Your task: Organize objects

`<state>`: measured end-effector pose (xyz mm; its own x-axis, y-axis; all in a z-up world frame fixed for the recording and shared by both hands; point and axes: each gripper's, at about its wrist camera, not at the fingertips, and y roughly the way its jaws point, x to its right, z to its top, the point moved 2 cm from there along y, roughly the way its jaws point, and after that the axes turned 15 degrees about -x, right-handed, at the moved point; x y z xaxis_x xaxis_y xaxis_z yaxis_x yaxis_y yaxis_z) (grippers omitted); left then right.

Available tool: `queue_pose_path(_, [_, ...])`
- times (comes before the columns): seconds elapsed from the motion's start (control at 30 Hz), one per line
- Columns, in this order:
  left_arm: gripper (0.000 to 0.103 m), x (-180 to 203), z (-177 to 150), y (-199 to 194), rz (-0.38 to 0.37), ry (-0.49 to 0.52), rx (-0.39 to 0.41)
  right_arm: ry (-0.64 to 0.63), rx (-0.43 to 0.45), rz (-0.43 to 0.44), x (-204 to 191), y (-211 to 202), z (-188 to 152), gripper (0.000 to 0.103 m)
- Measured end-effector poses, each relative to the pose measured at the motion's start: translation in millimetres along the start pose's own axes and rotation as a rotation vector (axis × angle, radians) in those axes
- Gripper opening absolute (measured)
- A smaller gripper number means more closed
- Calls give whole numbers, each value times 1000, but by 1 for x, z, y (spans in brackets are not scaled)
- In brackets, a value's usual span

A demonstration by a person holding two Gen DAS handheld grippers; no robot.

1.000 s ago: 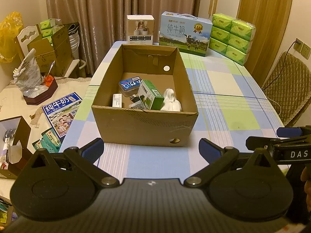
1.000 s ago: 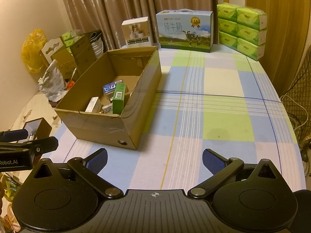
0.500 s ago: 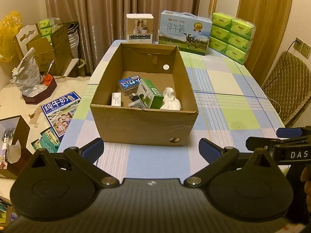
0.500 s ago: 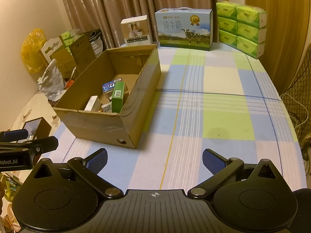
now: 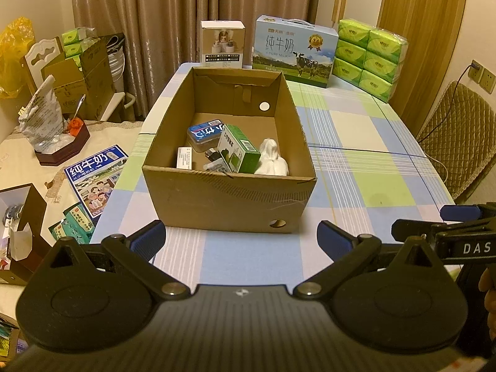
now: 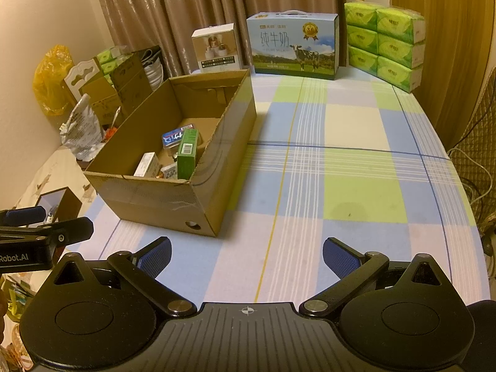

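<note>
Left claw (image 5: 240,237) is spread wide, holding nothing, hovering over the near edge of the tabletop (image 5: 365,142) just short of the cardboard box (image 5: 223,198). Off the tabletop's left side: a milk-print flat carton (image 5: 96,179) lying on a lower cream surface.

Box sits on the left half of the checked cloth, open top, round hole in its near wall. Inside, left to right: small white box (image 5: 185,161) leaning on the near wall, blue-lidded tin (image 5: 206,131) toward the back, green carton (image 5: 238,152) tilted in the middle, white bundle (image 5: 271,161) against the right wall. Small dark items between tin and carton, too small to identify.

Back edge of the tabletop: white product box (image 5: 222,43), milk case with a cow print (image 5: 294,51), stacked green tissue packs (image 5: 370,57).

Right claw (image 6: 247,255) is also spread wide and empty, over bare cloth to the right of the box, well apart from it.
</note>
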<state>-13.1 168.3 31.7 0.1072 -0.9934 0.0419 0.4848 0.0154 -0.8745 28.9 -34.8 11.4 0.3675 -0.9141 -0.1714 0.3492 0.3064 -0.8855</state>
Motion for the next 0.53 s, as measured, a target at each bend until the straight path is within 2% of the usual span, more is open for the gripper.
queue_pose_path(0.53, [102,-4,1,4,-12,-13,13,7,-11,1,-2,7,-4,101])
